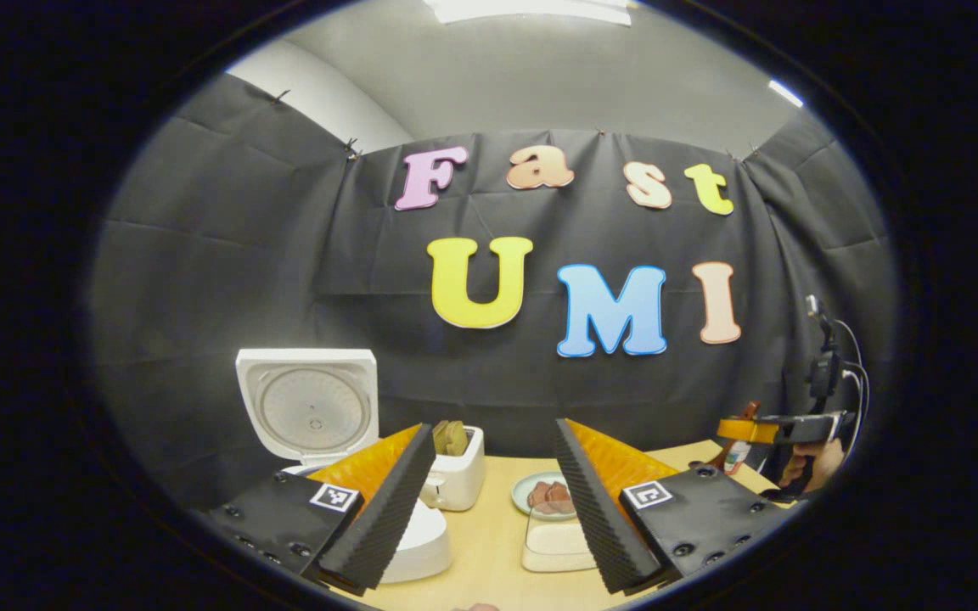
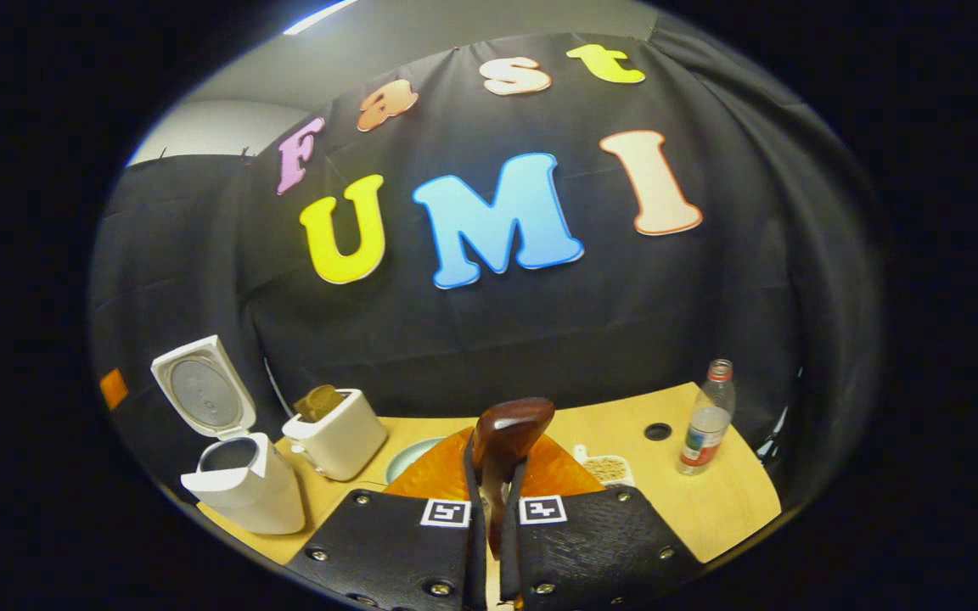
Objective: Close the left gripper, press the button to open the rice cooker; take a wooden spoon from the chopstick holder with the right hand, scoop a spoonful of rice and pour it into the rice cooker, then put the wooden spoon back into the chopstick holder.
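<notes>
The wooden spoon stands clamped between the two fingers of the right gripper, jaws pressed together on its handle; its dark glossy bowl rises above the fingertips, while the lower handle is hidden between the black pads and cut off at the bottom of the right gripper view. The rice cooker sits at the left of the table with its lid up; its inside cannot be made out. In the left gripper view the same cooker is partly hidden behind the left finger, so mostly the raised lid and part of the white body show. The left gripper has its jaws wide apart and holds nothing. Between its fingers lie a small plate with brownish pieces and a pale rectangular container whose contents are hard to tell. A white toaster with bread in its slots stands just beside the cooker. At the far right of the left gripper view a hand holds the other gripper, small and blurred at the edge. The right gripper view adds a plastic bottle with a label too small to read, standing near a round hole in the tabletop. Square black-and-white markers sit on the gripper fingers. The chopstick holder cannot be identified with certainty.
</notes>
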Available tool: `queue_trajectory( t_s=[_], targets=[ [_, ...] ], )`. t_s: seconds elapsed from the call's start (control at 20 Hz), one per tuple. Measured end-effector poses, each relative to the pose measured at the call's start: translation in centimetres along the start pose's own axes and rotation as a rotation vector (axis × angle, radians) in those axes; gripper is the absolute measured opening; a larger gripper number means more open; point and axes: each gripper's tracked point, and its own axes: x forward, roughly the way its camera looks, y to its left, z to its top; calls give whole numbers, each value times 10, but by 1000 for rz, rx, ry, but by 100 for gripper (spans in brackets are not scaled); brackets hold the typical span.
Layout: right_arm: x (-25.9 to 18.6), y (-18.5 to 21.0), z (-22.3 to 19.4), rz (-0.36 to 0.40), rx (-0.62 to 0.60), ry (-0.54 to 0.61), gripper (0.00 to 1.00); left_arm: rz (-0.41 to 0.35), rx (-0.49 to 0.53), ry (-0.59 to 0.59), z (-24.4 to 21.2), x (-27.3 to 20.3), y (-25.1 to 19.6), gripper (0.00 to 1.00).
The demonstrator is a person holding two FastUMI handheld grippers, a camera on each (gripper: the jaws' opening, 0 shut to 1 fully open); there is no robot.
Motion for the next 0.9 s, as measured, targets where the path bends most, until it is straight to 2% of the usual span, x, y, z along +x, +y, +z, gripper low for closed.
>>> queue_trajectory(
  t_s=[0.2,0.35,0.5,0.65,0.9],
  targets=[
    [41,60,-40,99,-63,66,7,-22,-31,11,-16,-10,18,96],
    [70,77,-83,85,-84,147,7,-11,-30,25,-25,-14,42,98],
    [92,87,-108,40,-136,178,7,-4,-31,19,-22,-17,62,97],
    [110,98,-131,16,-196,215,7,4,-65,51,-40,-24,84,97],
    [115,124,-160,21,-132,270,7,19,-87,82,-57,-33,106,97]
  ],
)
